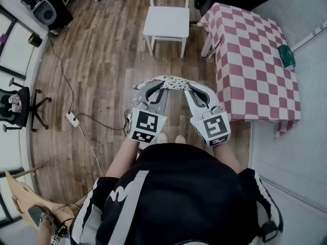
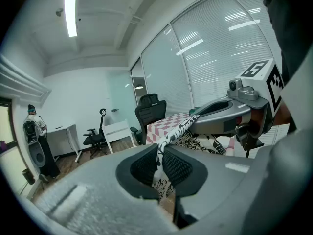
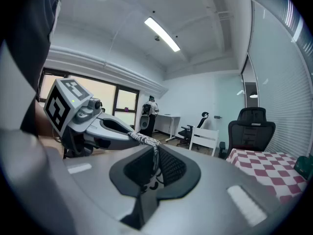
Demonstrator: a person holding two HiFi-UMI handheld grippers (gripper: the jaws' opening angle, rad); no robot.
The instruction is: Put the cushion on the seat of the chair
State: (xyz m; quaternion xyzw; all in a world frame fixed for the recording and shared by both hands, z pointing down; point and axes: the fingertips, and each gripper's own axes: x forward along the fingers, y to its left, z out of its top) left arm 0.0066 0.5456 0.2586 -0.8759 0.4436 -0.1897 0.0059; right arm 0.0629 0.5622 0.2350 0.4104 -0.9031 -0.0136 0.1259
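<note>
We are clamping the left gripper (image 1: 152,89) and right gripper (image 1: 193,91) on the edge of the cushion (image 1: 171,81). Such thin pinches may be slipping before the chair (image 1: 167,22).

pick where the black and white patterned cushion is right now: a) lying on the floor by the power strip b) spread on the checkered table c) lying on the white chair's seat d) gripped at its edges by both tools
d: the left tool and the right tool are each shut on an edge of the cushion, which is held in front of the person, while the white chair ahead has nothing on its seat.
</note>
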